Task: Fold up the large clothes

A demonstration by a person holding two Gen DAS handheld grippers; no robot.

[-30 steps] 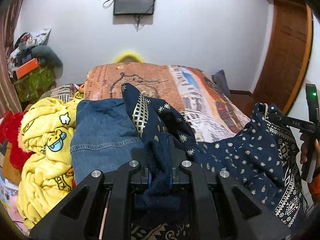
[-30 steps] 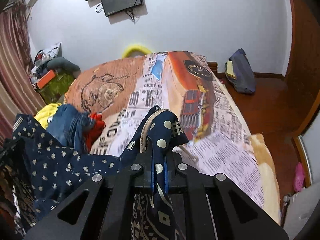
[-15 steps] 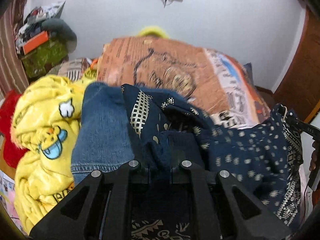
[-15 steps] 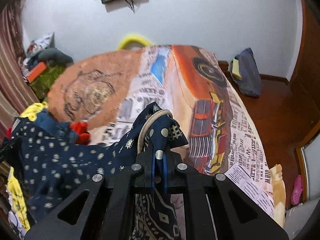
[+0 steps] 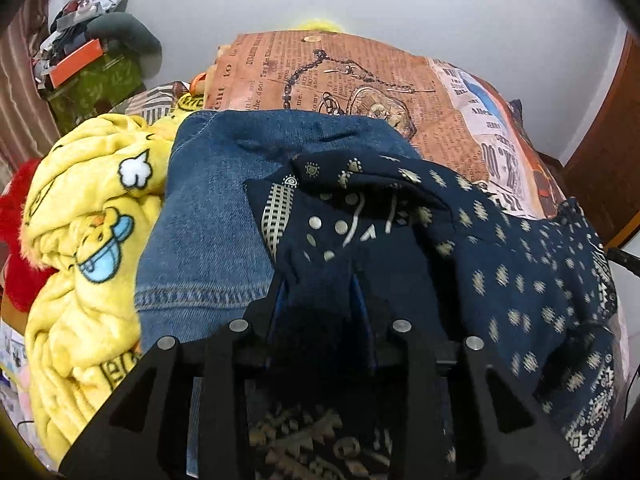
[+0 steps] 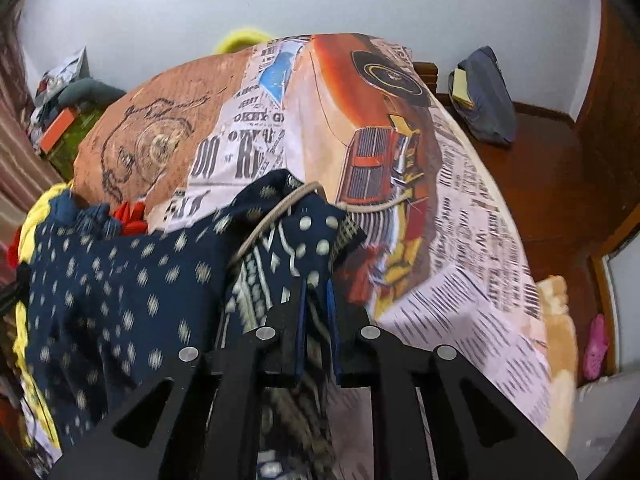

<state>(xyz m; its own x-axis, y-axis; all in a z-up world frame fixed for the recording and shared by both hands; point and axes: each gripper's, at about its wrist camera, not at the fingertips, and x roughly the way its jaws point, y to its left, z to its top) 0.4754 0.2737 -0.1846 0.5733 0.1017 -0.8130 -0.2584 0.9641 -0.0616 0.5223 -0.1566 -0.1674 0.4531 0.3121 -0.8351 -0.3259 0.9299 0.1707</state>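
Observation:
A navy patterned garment [image 5: 500, 264] with pale dots and a beige drawstring [image 6: 272, 216] hangs stretched between my two grippers above the bed. My left gripper [image 5: 320, 284] is shut on one bunched corner of it. My right gripper [image 6: 316, 292] is shut on the other corner, near the drawstring. The cloth [image 6: 120, 292] sags to the left in the right wrist view. The fingertips of both grippers are hidden in the fabric.
A bed with a newspaper-and-car print cover [image 6: 360, 120] lies ahead. On its left side lies a pile: blue denim [image 5: 216, 216], a yellow cartoon blanket [image 5: 88, 216], something red [image 5: 16, 248]. Clutter [image 5: 88, 52] stands by the left wall; a dark bag [image 6: 484, 92] lies on the wooden floor.
Both grippers have moved forward and lower over the bed with the garment, which now lies closer over the denim. Both stay shut.

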